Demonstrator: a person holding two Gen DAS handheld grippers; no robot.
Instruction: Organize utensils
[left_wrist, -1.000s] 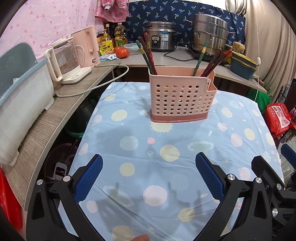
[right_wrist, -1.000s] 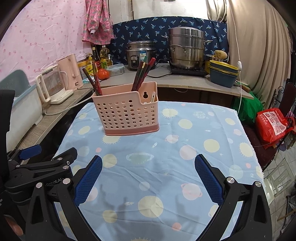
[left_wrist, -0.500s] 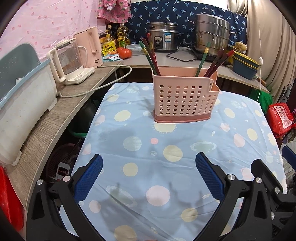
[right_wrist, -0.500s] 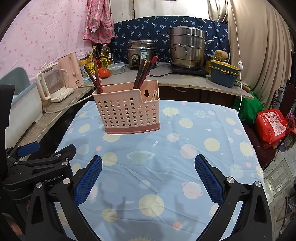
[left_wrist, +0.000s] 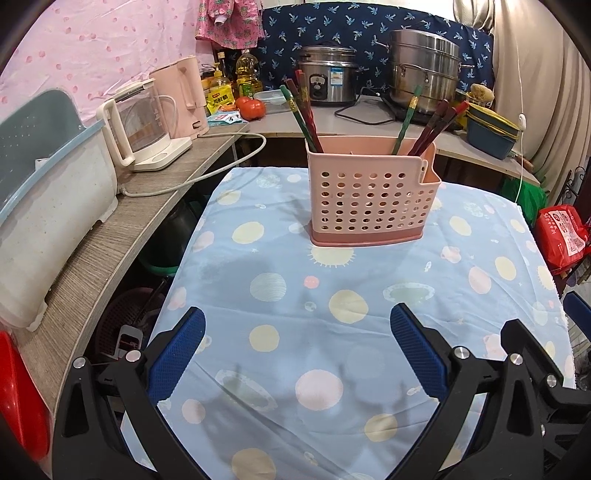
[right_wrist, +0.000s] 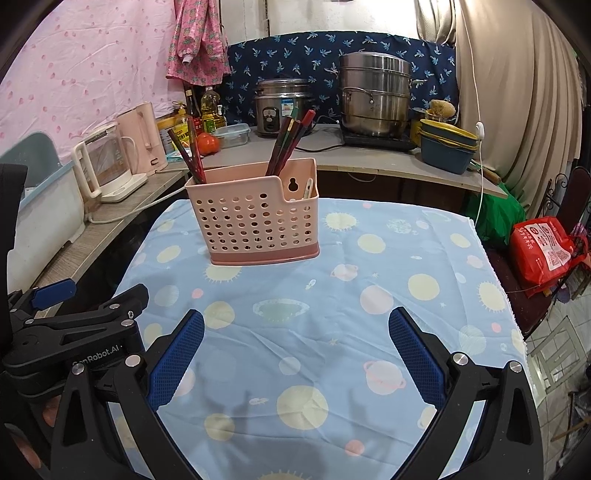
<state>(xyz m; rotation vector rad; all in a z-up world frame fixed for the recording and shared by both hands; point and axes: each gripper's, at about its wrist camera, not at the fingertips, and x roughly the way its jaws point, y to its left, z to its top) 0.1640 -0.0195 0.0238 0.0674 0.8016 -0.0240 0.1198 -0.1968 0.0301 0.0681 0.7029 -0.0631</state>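
Observation:
A pink perforated utensil basket stands upright on the blue dotted tablecloth; it also shows in the right wrist view. Several chopsticks lean in its left end and several more chopsticks in its right end. A pale utensil sits in its low side pocket. My left gripper is open and empty, well short of the basket. My right gripper is open and empty, also short of it. The left gripper's body shows at the lower left of the right wrist view.
A glass kettle and a white dish rack stand on the side counter at the left. A rice cooker, a steamer pot and stacked bowls are on the back counter. A red bag is off the table's right edge.
Both grippers have drawn back and risen slightly, so the basket looks farther away. Both stay open and empty.

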